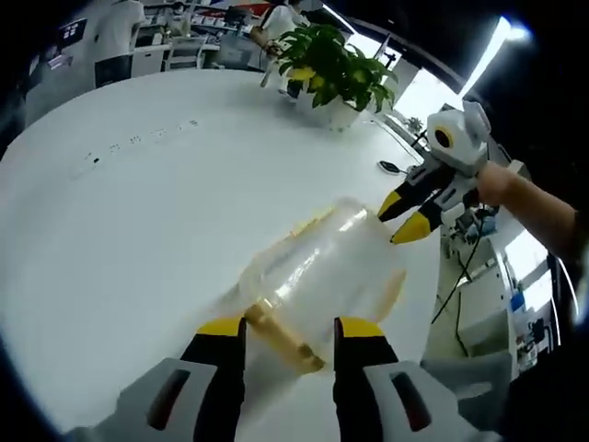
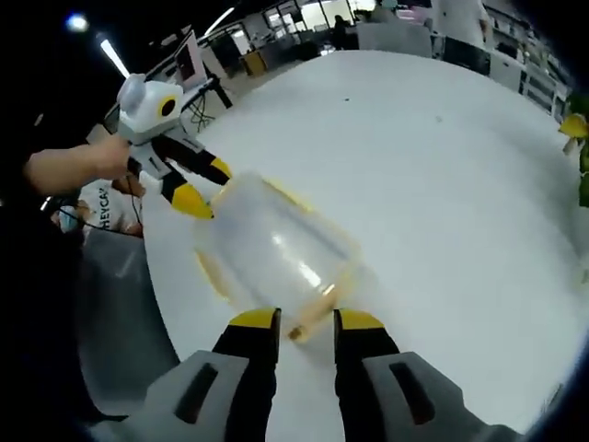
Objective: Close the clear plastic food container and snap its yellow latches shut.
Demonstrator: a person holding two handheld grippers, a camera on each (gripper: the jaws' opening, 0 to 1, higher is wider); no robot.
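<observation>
A clear plastic food container (image 1: pixel 322 262) with yellow trim lies on the white table (image 1: pixel 138 203), between my two grippers. My left gripper (image 1: pixel 290 328) stands open at its near end, jaws either side of a yellow latch (image 1: pixel 281 339). My right gripper (image 1: pixel 403 216) comes in from the right, open, its yellow tips at the container's far end. In the right gripper view the container (image 2: pixel 276 244) lies ahead of my open right gripper (image 2: pixel 306 320), with a yellow latch (image 2: pixel 313 318) between the jaws. The left gripper (image 2: pixel 204 184) is at the far end, held by a hand (image 2: pixel 78 166).
A potted green plant (image 1: pixel 336 69) stands at the table's far edge. People and desks (image 1: pixel 120 32) are in the room behind. The table edge (image 2: pixel 161 304) drops off close to the container, with cables and equipment (image 1: pixel 474 230) beyond it.
</observation>
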